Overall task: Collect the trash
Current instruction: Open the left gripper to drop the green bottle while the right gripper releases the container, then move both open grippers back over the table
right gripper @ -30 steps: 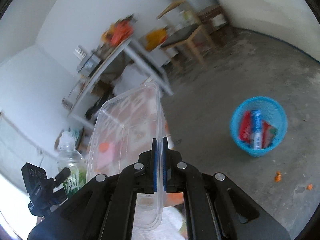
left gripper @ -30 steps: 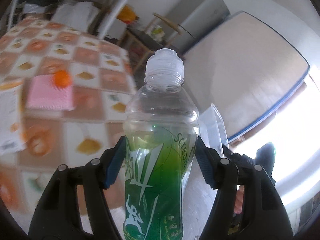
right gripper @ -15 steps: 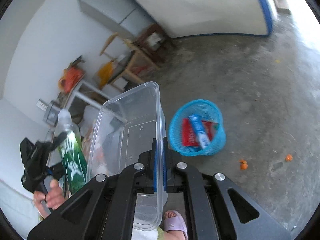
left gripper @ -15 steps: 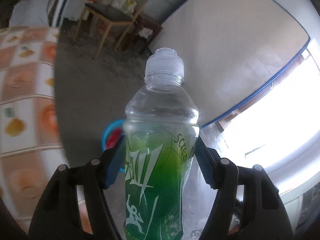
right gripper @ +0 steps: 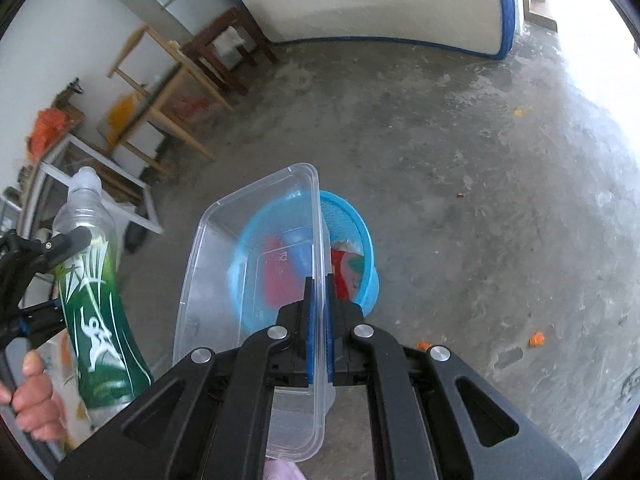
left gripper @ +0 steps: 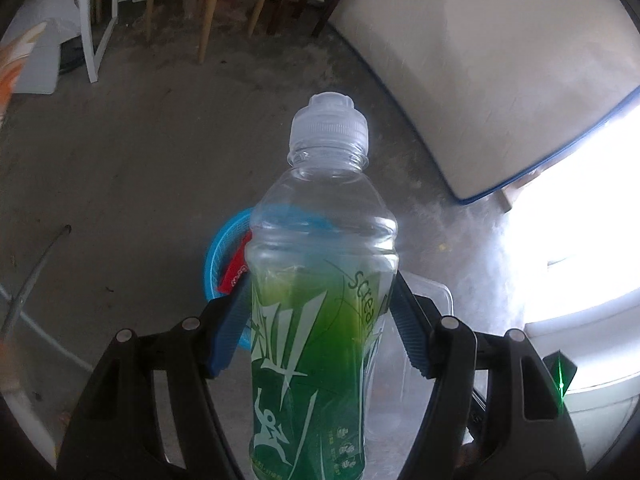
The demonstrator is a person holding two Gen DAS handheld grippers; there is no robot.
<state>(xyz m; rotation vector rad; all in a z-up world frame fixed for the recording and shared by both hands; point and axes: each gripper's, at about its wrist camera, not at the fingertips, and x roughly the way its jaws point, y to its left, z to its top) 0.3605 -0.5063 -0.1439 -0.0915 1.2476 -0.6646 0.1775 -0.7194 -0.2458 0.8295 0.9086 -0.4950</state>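
Left gripper (left gripper: 320, 320) fingers clamp the light, slippery green-labelled clear plastic bottle (left gripper: 320, 320) at its waist, right gripper (right gripper: 318, 320) fingers pinch the thin, flexy clear plastic tub (right gripper: 256, 280) by its rim, blue basket (right gripper: 360, 240) just beyond both.

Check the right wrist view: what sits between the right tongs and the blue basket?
Only the clear container the right tongs grip; the blue basket shows through it.

Basket (left gripper: 224, 240) (blue) half behind bottle (left gripper: 320, 280)
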